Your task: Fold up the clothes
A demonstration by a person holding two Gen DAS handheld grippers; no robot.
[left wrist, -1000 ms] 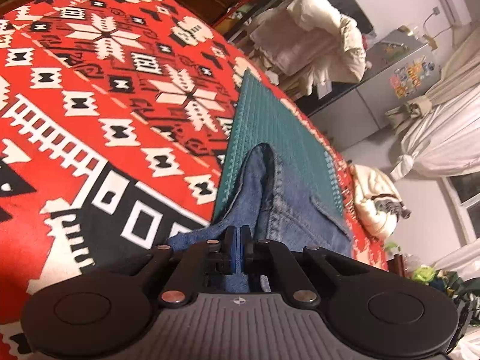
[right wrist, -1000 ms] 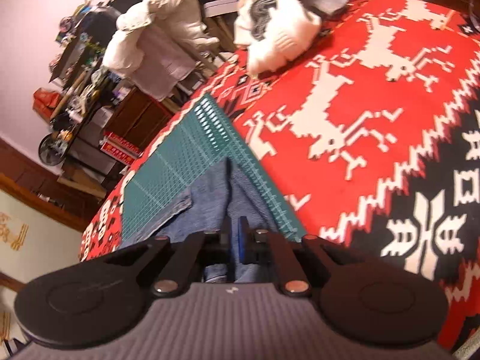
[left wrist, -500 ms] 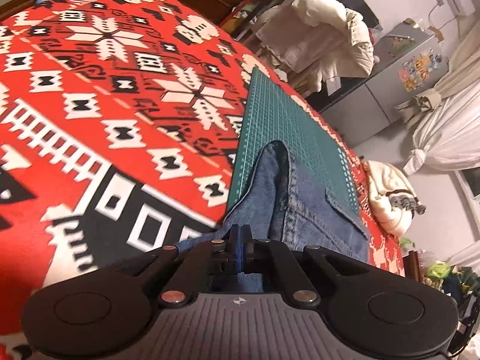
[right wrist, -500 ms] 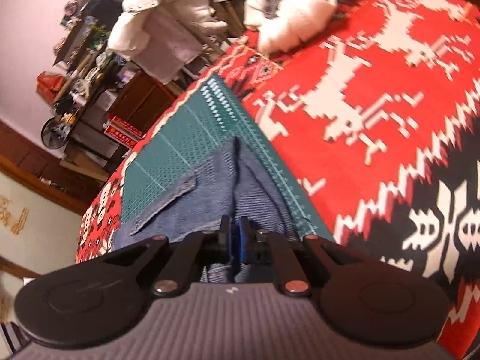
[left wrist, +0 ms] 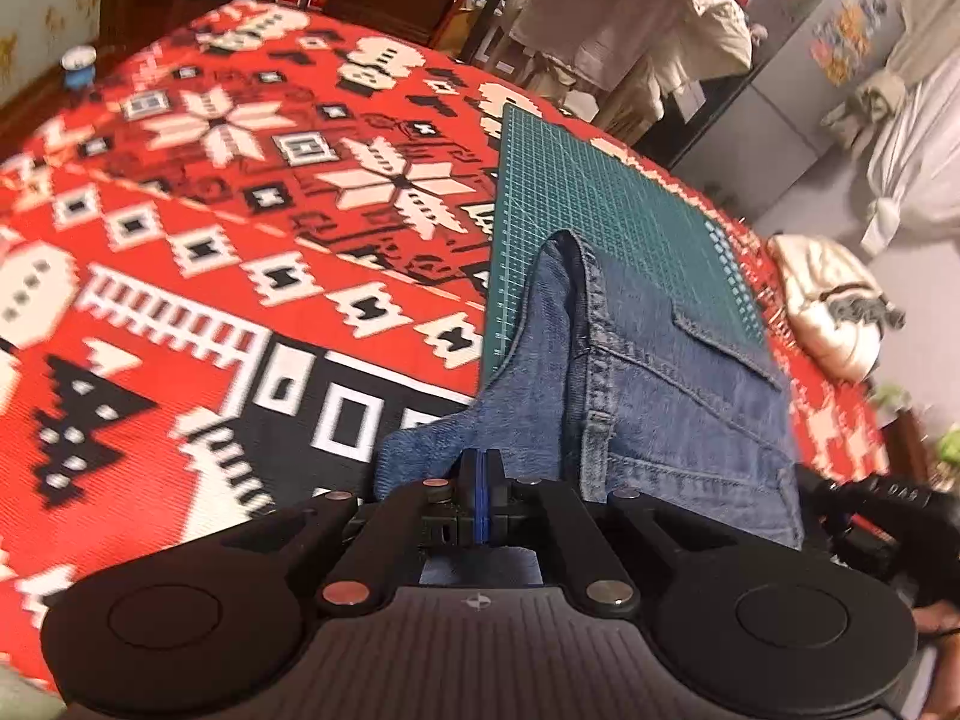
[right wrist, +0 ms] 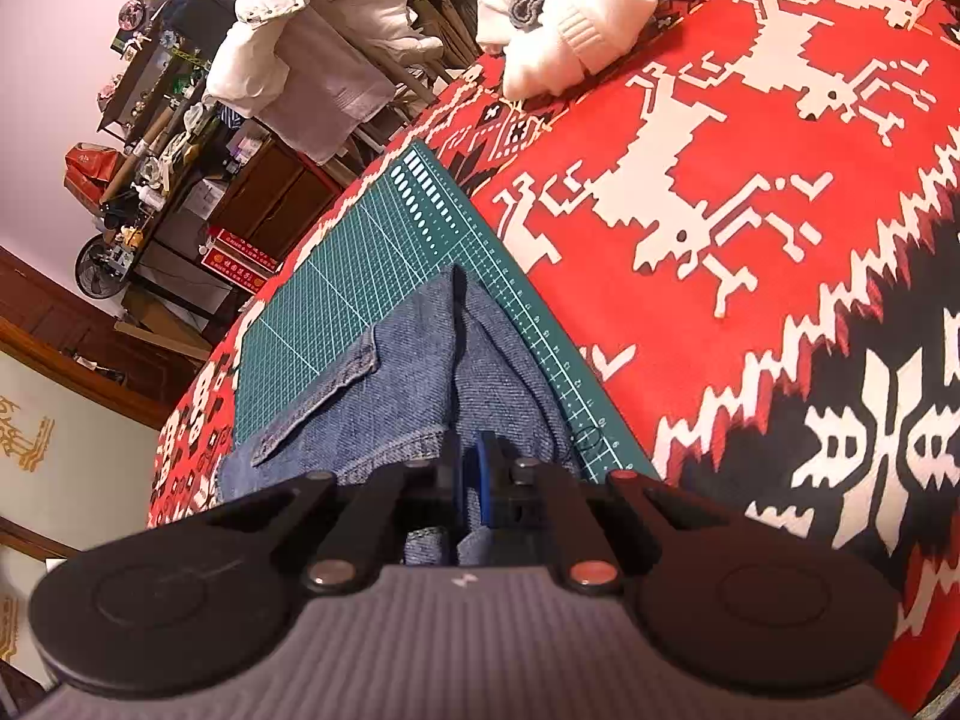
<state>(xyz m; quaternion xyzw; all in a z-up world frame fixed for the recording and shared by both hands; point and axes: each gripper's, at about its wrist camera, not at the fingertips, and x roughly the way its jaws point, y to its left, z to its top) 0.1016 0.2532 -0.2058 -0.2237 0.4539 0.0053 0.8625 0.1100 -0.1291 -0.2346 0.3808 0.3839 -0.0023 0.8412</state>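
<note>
We see the blue jeans [left wrist: 648,372] draped over a green cutting mat [left wrist: 606,198] that lies on the red patterned blanket [left wrist: 180,228]. Our left gripper [left wrist: 478,480] is clamped tight on a denim edge. Our right gripper [right wrist: 471,468] pinches denim too, though its jaws seem slightly parted; the angle makes this hard to judge. A white garment pile [right wrist: 564,42] sits well apart

Bare green mat [left wrist: 606,204] beyond the jeans [left wrist: 672,396]; white clothes pile [right wrist: 564,30] far off
</note>
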